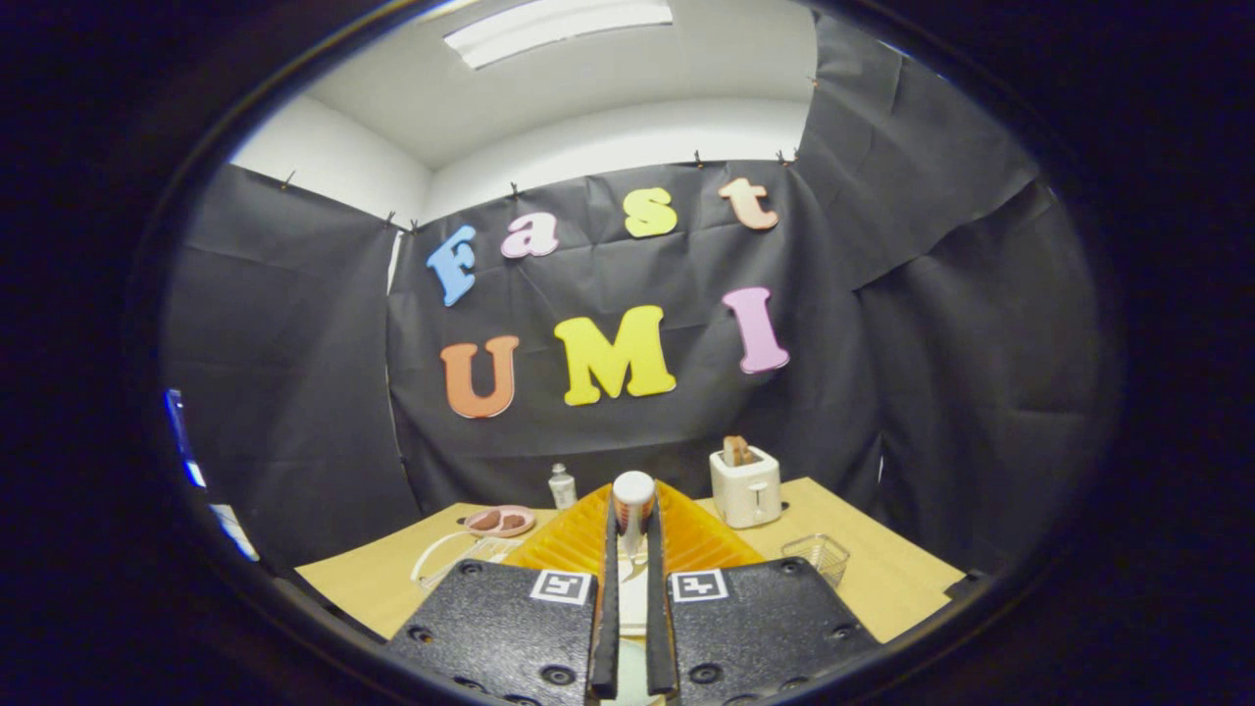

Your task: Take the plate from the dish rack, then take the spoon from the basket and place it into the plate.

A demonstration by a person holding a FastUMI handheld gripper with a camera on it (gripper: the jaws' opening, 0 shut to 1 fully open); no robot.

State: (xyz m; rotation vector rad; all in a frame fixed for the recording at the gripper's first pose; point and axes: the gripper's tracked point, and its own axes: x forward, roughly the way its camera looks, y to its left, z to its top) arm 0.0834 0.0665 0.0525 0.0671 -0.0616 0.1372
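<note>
Hand-held gripper [632,549] fingers nearly together, clamped on the rim of a ribbed orange plastic plate [686,534] held edge-on above the tan wooden table [882,559]. Just beyond the fingertips, a white-capped cylindrical container [633,500]. Small wire basket [819,556] off to the right; spoon not discernible. Farther back: pink dish [500,521], small clear bottle [562,486], white toaster [746,486].

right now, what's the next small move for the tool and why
Probably lift straight up. The tool has its fingers nearly together, seemingly clamped on a thin white edge, likely the plate, which sits in the orange dish rack. A white-capped can stands just beyond the fingers, so pushing forward risks a bump.
</note>
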